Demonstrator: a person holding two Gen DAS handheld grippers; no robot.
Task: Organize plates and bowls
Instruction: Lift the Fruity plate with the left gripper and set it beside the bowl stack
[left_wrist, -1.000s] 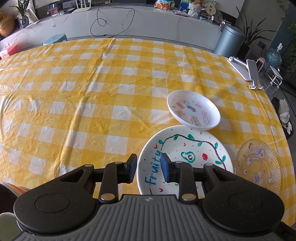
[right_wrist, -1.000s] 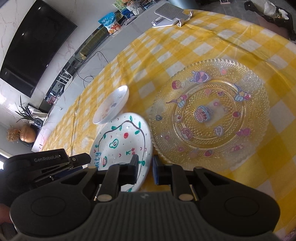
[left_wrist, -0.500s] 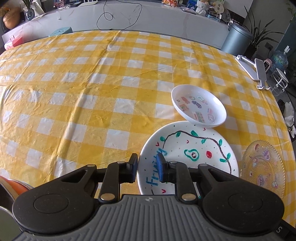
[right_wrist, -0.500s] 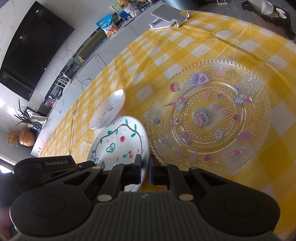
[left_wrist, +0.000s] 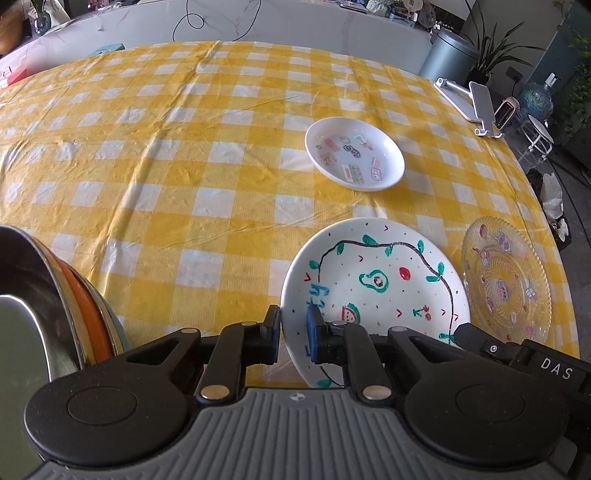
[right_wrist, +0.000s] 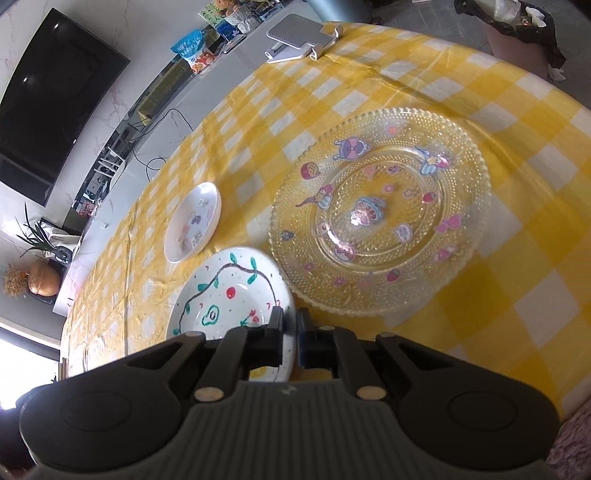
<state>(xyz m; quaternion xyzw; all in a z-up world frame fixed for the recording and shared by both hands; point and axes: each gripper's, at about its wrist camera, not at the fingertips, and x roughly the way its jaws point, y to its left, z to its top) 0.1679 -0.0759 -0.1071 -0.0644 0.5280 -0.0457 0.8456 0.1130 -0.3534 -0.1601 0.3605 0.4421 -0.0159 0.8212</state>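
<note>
The left tool (left_wrist: 293, 334) has just closed on the near-left rim of the painted white plate (left_wrist: 376, 291), and the right tool (right_wrist: 290, 341) grips its opposite rim. The plate is on the yellow checked tabletop (left_wrist: 166, 177), between a small white bowl (left_wrist: 354, 153) and a glass plate (right_wrist: 380, 210).

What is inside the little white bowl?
The little white bowl holds no food, only colourful stickers or printed pictures on its inner surface. What lies beneath it on the yellow checked tablecloth is covered.

Yellow checked tablecloth (left_wrist: 207, 177), grey bin (left_wrist: 448, 55), wall television (right_wrist: 48, 107).
</note>
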